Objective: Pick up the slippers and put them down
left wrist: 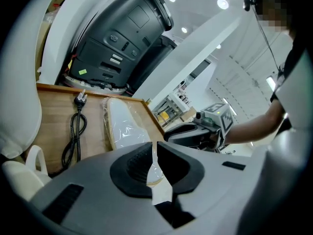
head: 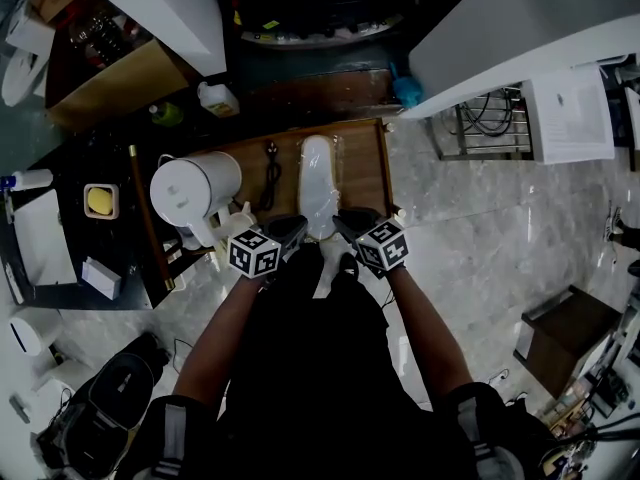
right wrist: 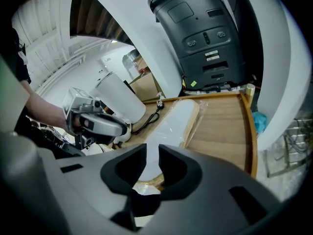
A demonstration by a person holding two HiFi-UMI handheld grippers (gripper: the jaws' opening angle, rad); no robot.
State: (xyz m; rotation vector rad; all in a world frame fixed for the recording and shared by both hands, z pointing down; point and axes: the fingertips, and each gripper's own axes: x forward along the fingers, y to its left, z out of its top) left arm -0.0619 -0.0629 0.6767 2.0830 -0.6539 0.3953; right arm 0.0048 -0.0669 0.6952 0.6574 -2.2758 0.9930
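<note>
A pair of white slippers with tan soles, sealed in a clear plastic bag (head: pixel 318 183), lies lengthwise on a low wooden table (head: pixel 365 168). Both grippers sit at the bag's near end. My left gripper (head: pixel 290 230) (left wrist: pixel 155 163) is shut, with a thin flap of the bag pinched between its pads; the slippers (left wrist: pixel 124 124) stretch away beyond it. My right gripper (head: pixel 352 226) (right wrist: pixel 152 168) shows a plain gap between its jaws, and the slippers (right wrist: pixel 178 119) lie just past them with the bag's edge below. Nothing is pressed between its pads.
A white cylindrical appliance (head: pixel 195 188) stands on the table's left end, with a black power cable (head: pixel 270 173) between it and the slippers. A large black machine (left wrist: pixel 127 33) (right wrist: pixel 208 33) stands behind the table. A raised rim (right wrist: pixel 252 131) runs along the table's right side.
</note>
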